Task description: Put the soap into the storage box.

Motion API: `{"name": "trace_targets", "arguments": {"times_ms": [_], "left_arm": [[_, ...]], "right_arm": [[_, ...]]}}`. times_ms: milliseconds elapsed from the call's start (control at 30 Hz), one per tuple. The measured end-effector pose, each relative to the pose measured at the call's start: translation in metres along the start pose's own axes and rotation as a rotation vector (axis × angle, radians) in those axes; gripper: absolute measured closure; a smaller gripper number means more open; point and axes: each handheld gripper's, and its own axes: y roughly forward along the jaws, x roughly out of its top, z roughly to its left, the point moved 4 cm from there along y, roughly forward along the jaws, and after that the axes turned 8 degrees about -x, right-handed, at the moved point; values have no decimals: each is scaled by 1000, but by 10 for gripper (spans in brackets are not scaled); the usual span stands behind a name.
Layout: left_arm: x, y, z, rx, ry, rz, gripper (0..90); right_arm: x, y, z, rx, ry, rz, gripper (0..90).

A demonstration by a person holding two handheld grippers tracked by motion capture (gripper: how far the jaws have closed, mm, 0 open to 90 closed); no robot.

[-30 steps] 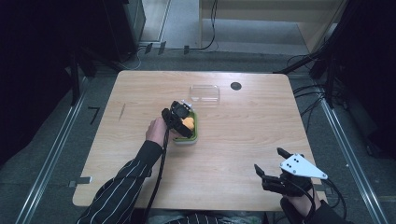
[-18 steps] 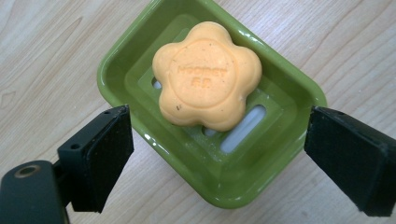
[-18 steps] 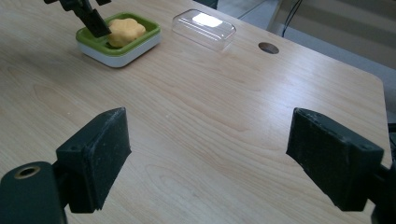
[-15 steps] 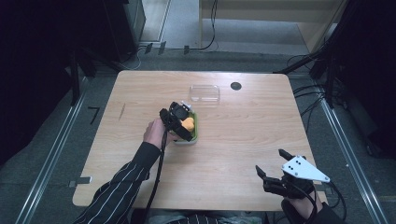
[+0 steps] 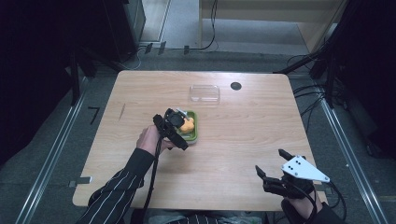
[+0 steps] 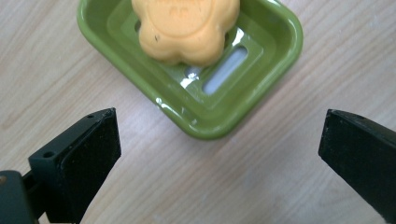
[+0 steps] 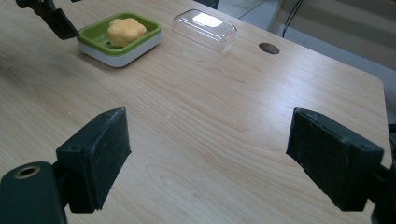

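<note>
A green soap dish (image 5: 194, 134) sits mid-table with an orange flower-shaped soap (image 5: 187, 124) in it. My left gripper (image 5: 173, 128) hovers over the dish's near-left side, open with nothing held. In the left gripper view the dish (image 6: 261, 79) and soap (image 6: 187, 28) lie just beyond the wide-apart jaws of the left gripper (image 6: 219, 140). My right gripper (image 5: 270, 162) is open over the table's front right, far from the dish. The right gripper view looks between the spread jaws of the right gripper (image 7: 210, 154) toward the dish (image 7: 135, 46) and soap (image 7: 125, 30).
A clear plastic lid (image 5: 204, 93) lies on the table beyond the dish, also seen as the lid (image 7: 205, 29) in the right gripper view. A round cable hole (image 5: 236, 86) is near the far edge. Bare wood lies between the grippers.
My left gripper has drawn back toward the near left, uncovering more of the soap, which stays in the dish. The right gripper has barely shifted.
</note>
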Motion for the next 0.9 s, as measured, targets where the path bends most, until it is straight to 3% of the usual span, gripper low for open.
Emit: {"name": "trace_targets", "arguments": {"times_ms": [900], "left_arm": [[-63, -10, -20, -43, -14, 53, 0]], "right_arm": [[0, 0, 0, 1, 1, -1, 136]]}}
